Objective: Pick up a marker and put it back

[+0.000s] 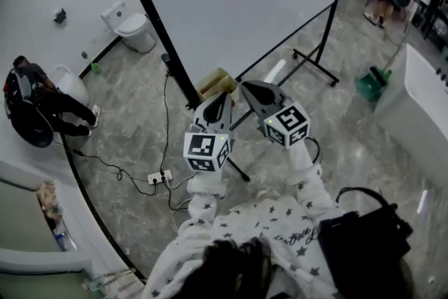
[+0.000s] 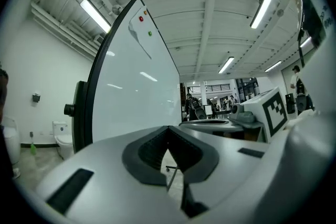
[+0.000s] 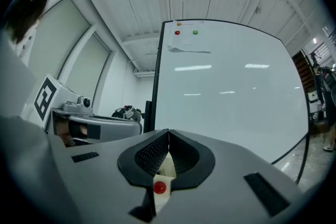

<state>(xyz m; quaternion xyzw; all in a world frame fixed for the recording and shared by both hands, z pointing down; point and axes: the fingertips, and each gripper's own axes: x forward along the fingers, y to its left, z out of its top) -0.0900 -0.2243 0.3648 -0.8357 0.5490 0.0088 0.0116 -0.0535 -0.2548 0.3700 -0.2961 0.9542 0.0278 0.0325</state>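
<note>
I see no marker clearly in any view. My left gripper (image 1: pixel 222 96) (image 2: pixel 168 129) and right gripper (image 1: pixel 246 86) (image 3: pixel 169 132) are held side by side in the air before a large whiteboard (image 1: pixel 238 3) (image 3: pixel 231 86). Both are shut, pads meeting at the tips with nothing between them. Through the slit behind the right gripper's pads shows a pale piece with a round red spot (image 3: pixel 159 187); I cannot tell what it is. A yellowish box (image 1: pixel 217 80) sits low by the board just past the tips. Red (image 3: pixel 177 32) and green (image 3: pixel 195 32) magnets sit at the board's top.
The board's black stand leg (image 1: pixel 315 66) runs across the marble floor. A power strip (image 1: pixel 159 177) with cables lies at left. A toilet (image 1: pixel 129 28) and a seated person (image 1: pixel 35 108) are far left, a green dustpan (image 1: pixel 371 84) right, a black bag (image 1: pixel 364 234) close by.
</note>
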